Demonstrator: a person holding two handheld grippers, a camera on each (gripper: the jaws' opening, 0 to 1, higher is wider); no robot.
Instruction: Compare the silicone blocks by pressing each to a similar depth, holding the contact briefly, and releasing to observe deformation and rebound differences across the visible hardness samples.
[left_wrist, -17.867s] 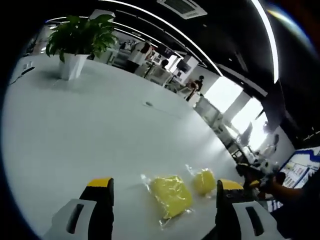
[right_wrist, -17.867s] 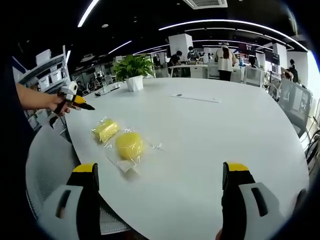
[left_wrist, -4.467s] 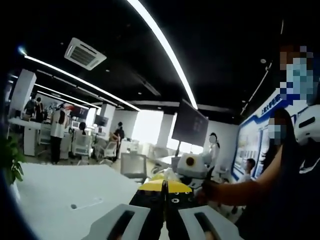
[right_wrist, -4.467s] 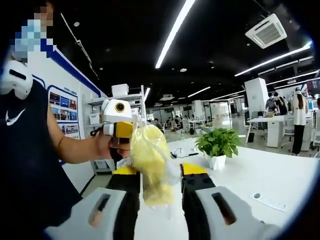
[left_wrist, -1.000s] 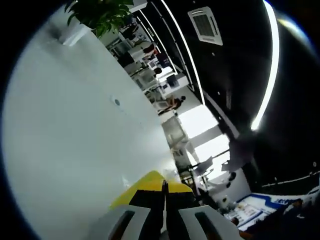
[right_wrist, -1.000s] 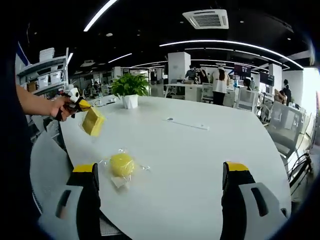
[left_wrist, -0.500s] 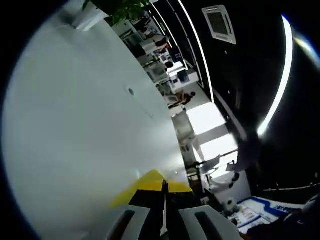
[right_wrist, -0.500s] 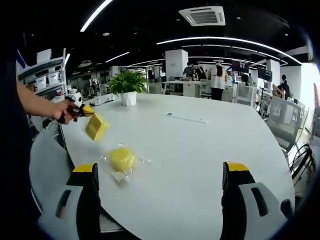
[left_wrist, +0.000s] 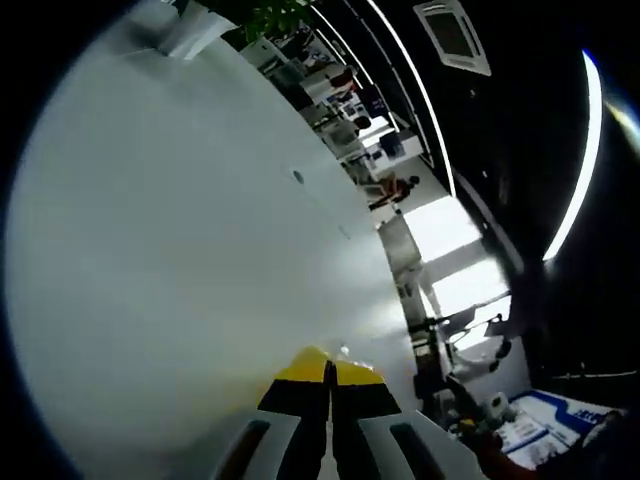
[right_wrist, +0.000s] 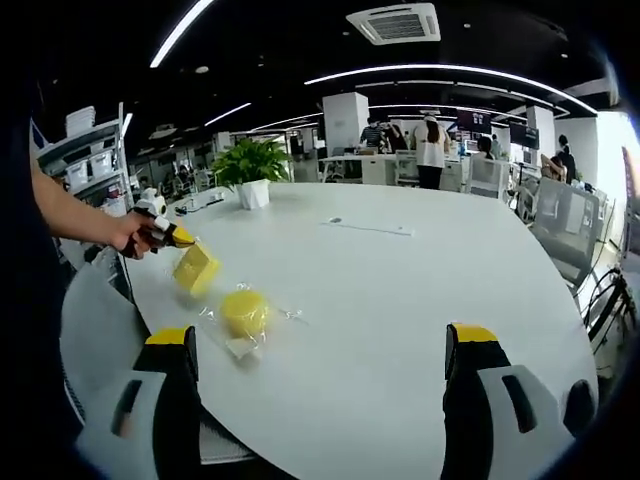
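The square yellow block (right_wrist: 194, 268), in a clear bag, hangs just above the white desk (right_wrist: 400, 300), pinched at its top by the left gripper (right_wrist: 172, 236); in the left gripper view those jaws are pressed together on a sliver of yellow. The round yellow block (right_wrist: 243, 311) lies bagged on the desk just beside it, nearer the right gripper (right_wrist: 322, 380), whose jaws stand wide apart and empty, well back from both. A potted plant (right_wrist: 250, 170) stands far across the desk. The step in hand looks like setting the square block down. Next, the left gripper would need to let go and a gripper come squarely over a block to press.
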